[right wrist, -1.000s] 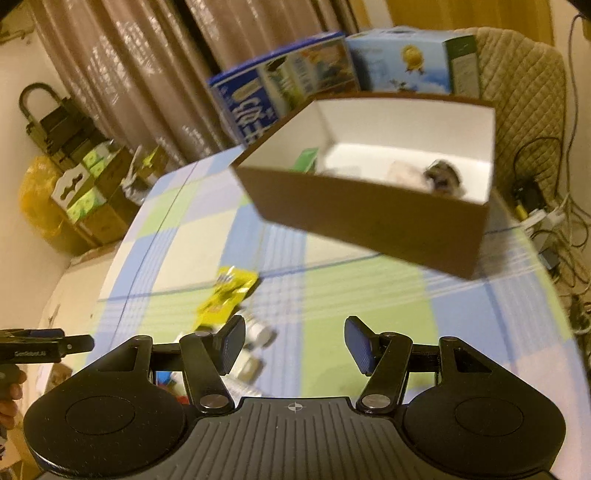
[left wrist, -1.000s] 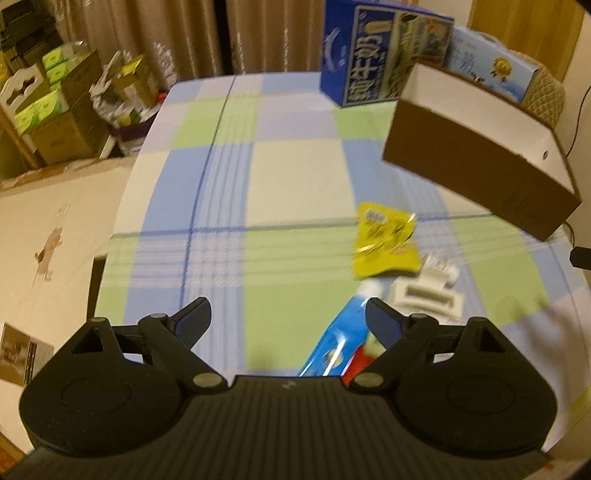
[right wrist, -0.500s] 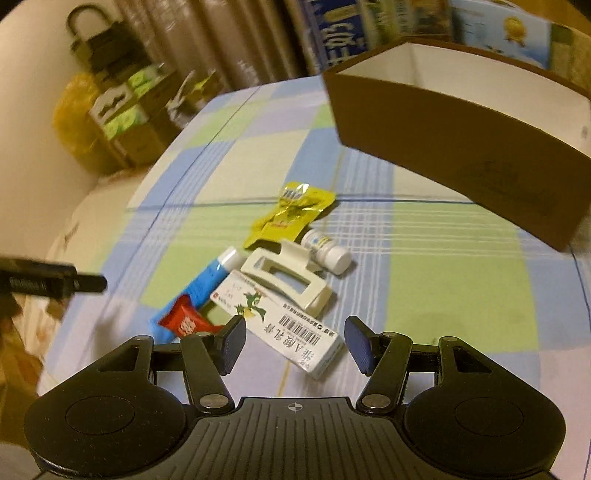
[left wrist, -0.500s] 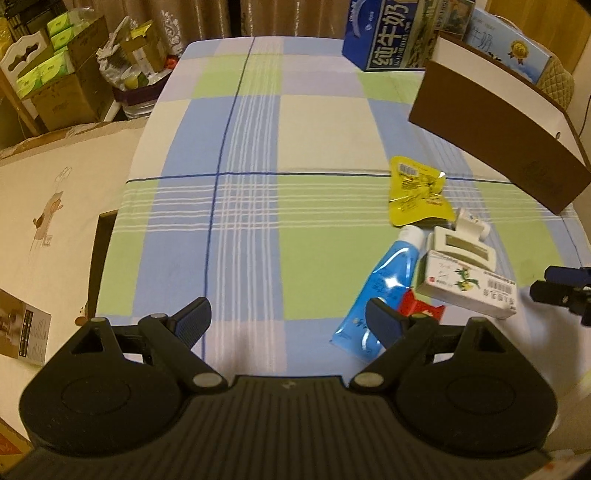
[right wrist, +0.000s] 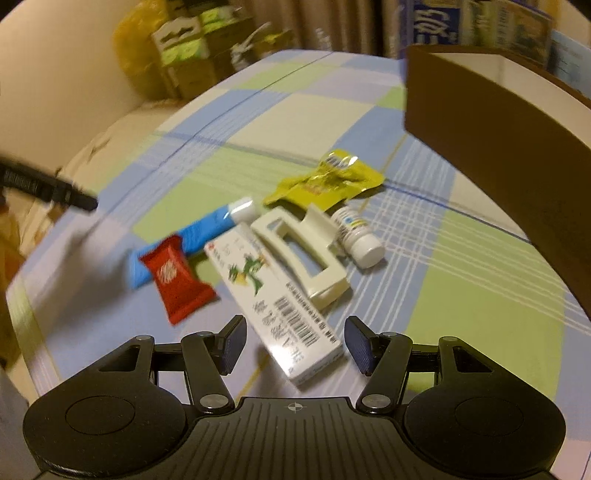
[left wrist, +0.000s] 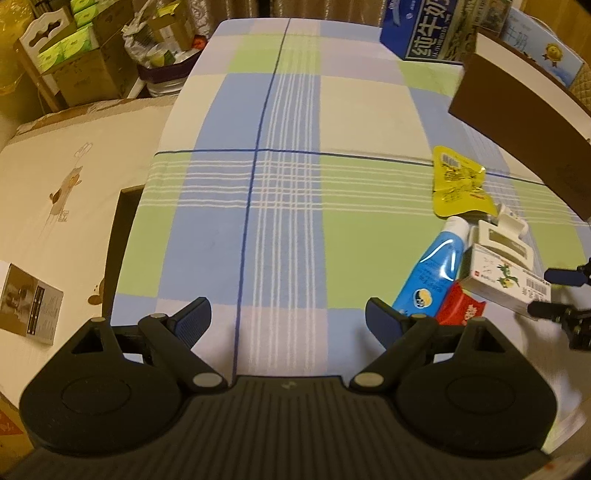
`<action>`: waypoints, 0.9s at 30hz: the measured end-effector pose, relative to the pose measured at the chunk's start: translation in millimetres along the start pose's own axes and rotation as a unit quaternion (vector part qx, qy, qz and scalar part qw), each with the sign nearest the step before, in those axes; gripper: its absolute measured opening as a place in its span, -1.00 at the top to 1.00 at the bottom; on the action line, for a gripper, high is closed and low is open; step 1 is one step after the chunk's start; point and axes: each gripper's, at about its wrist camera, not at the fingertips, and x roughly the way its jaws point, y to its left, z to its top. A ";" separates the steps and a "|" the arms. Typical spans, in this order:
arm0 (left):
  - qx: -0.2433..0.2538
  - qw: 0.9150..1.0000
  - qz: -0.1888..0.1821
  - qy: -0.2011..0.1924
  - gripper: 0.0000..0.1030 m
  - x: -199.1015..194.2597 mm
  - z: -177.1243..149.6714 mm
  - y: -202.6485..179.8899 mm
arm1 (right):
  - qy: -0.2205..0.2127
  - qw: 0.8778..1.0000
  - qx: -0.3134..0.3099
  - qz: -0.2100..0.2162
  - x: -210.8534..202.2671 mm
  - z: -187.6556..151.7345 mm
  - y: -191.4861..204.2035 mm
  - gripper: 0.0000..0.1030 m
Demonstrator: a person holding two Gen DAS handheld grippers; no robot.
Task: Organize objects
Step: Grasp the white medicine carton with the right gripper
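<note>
A small heap lies on the checked tablecloth: a white medicine box (right wrist: 277,299) (left wrist: 506,284), a cream hair claw clip (right wrist: 299,254) (left wrist: 498,240), a blue tube (right wrist: 192,240) (left wrist: 428,273), a red sachet (right wrist: 175,280) (left wrist: 461,314), a yellow packet (right wrist: 325,184) (left wrist: 458,184) and a small white bottle (right wrist: 358,236). My right gripper (right wrist: 295,343) is open, its fingers on either side of the near end of the medicine box. My left gripper (left wrist: 288,317) is open over bare cloth, left of the heap. The brown cardboard box (right wrist: 498,122) (left wrist: 524,122) stands beyond the heap.
Blue milk cartons (left wrist: 439,33) stand behind the brown box. Cardboard boxes with green packs (left wrist: 74,55) are stacked on the floor off the table's far left corner. The left gripper's fingertips (right wrist: 48,188) show at the left edge of the right wrist view.
Both views dropped from the brown box toward the heap. My right gripper came close until the medicine box lies between its open fingers. The left gripper shifted left of the heap.
</note>
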 end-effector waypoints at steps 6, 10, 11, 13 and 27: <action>-0.010 1.000 0.005 0.006 -0.71 3.1 -2.5 2.4 | 0.003 0.998 -0.054 -0.018 -2.7 -15.7 16.3 0.17; -0.009 1.000 0.002 0.010 -0.71 4.7 -5.7 -2.1 | 0.012 0.999 -0.041 -0.018 -14.8 -32.1 18.7 0.23; -0.008 1.000 -0.001 0.011 -0.71 5.2 -6.4 -3.9 | 0.017 0.999 -0.035 -0.017 -18.1 -36.8 18.1 0.25; -0.006 1.000 -0.005 0.012 -0.71 6.3 -7.7 -9.2 | 0.028 0.999 -0.022 -0.019 -24.3 -46.3 16.6 0.26; 0.021 0.999 -0.036 0.014 -0.71 7.6 -12.1 -46.6 | 0.016 1.000 0.021 -0.008 -33.1 -30.1 15.6 0.08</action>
